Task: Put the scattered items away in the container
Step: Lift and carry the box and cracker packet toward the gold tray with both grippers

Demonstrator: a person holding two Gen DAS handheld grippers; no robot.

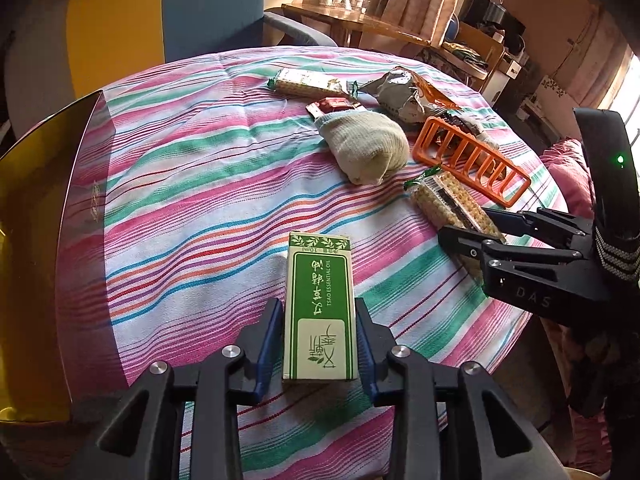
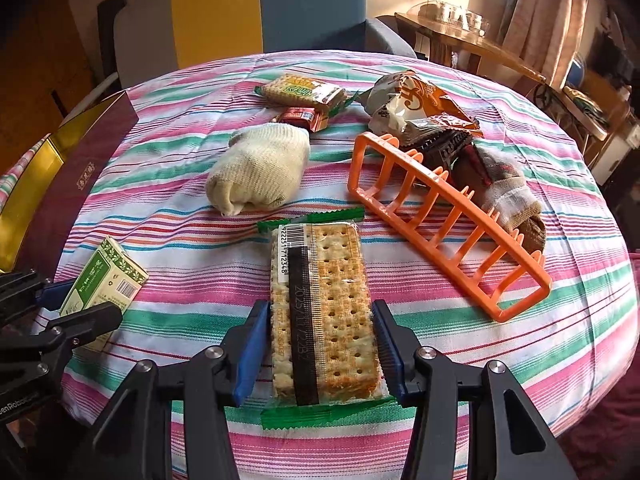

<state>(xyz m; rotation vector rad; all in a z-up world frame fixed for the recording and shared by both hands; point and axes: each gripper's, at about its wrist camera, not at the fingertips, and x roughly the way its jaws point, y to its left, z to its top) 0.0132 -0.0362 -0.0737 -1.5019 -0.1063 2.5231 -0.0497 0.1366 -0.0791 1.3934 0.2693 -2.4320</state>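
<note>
Far left edge of tabletop (image 1: 208, 184), under pink, green and white striped cloth: open maroon box with gold lining (image 1: 36, 208), the container; nothing visible inside it. Just right of it, left tool (image 1: 318, 344) clamped on the near end of a green and white cardboard essential-oil box (image 1: 320, 304), blue pads pressed on both long sides. Centre: cream knitted sock, rolled (image 2: 260, 168), lying loose; behind it a small red packet (image 2: 304, 118) and a green-ended cracker pack (image 2: 304, 90). Right tool (image 2: 318, 344) closed on a clear-wrapped cracker pack with green ends (image 2: 324, 304), both pads touching its long sides. Further right: orange plastic slotted rack (image 2: 444, 220), tilted, with crumpled wrappers (image 2: 404, 104) behind it.
</note>
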